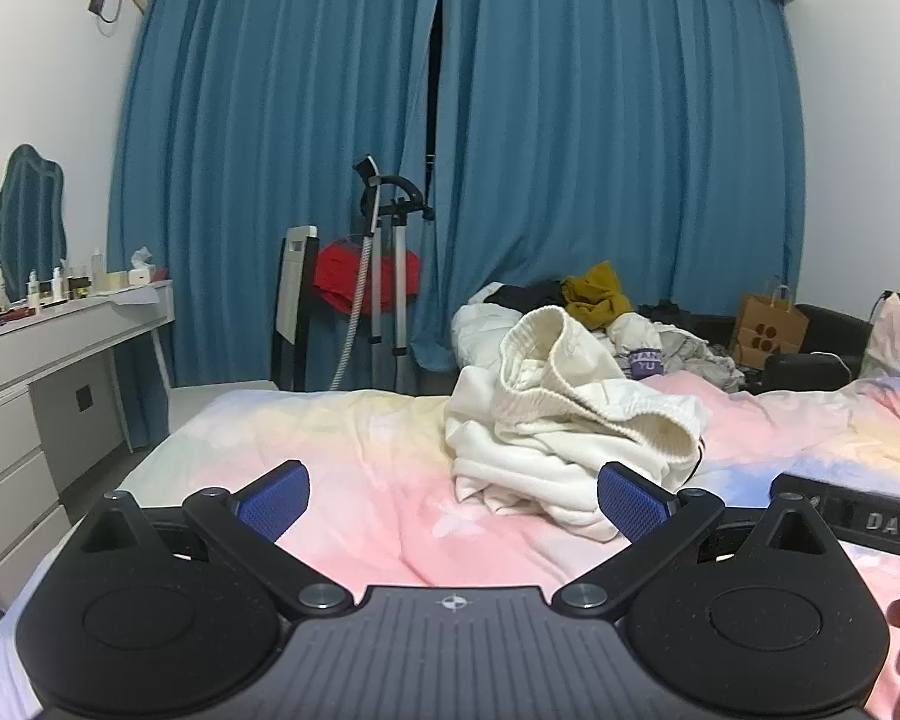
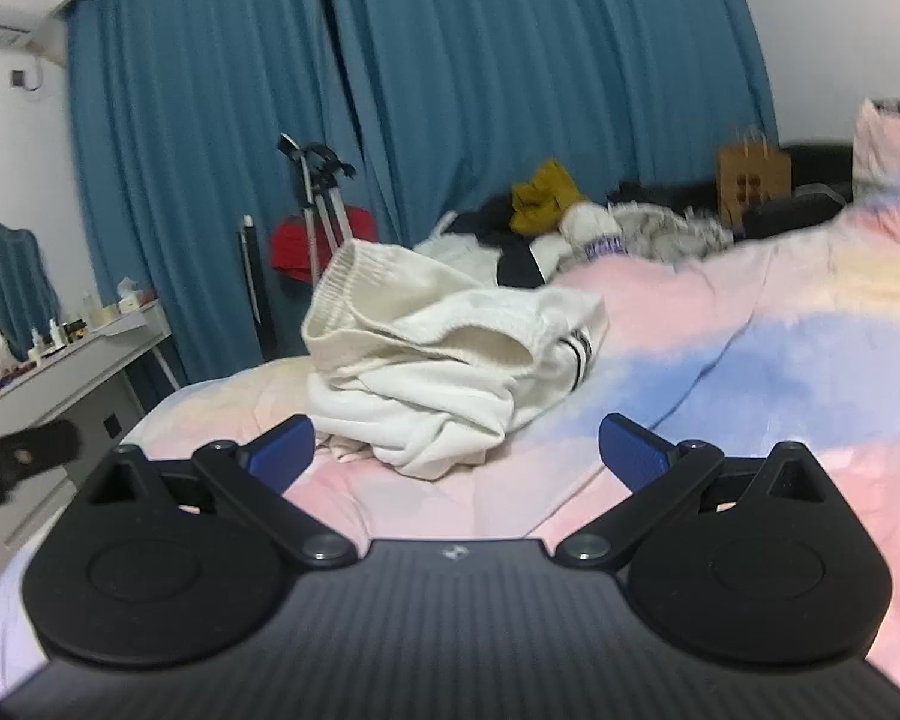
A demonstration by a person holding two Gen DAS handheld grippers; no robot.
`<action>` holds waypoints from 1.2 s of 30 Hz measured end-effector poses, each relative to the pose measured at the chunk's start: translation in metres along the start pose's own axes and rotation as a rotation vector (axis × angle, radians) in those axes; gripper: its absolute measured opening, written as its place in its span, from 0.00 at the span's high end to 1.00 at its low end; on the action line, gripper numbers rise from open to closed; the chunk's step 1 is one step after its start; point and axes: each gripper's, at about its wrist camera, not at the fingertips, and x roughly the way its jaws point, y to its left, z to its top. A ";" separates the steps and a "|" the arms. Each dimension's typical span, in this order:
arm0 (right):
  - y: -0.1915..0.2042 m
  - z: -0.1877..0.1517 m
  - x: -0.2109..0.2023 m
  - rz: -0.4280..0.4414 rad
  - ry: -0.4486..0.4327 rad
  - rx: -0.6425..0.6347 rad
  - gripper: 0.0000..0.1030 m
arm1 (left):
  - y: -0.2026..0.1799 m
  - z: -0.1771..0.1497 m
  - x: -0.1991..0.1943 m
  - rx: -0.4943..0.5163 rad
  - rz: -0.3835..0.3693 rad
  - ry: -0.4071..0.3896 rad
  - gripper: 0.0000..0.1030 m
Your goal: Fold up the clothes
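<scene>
A crumpled white garment (image 1: 564, 426) with a ribbed cuff and black stripes lies in a heap on the pastel bedspread (image 1: 360, 456). My left gripper (image 1: 453, 501) is open, low over the bed, just short of the heap and a little to its left. In the right wrist view the same white garment (image 2: 444, 354) lies ahead, left of centre. My right gripper (image 2: 457, 453) is open too, its fingers wide, with the heap's near edge just beyond its blue pads (image 2: 633, 453). Neither gripper holds anything.
A pile of other clothes (image 1: 594, 300), mustard, black and grey, lies at the far end of the bed. A white dresser (image 1: 60, 354) with bottles stands left. A garment steamer (image 1: 384, 252) and a red cloth stand before blue curtains (image 1: 450, 120). A paper bag (image 1: 771, 324) sits far right.
</scene>
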 end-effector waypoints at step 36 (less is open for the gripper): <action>-0.050 0.044 0.160 0.031 -0.064 0.062 0.89 | 0.040 -0.027 0.118 -0.139 -0.139 0.013 0.00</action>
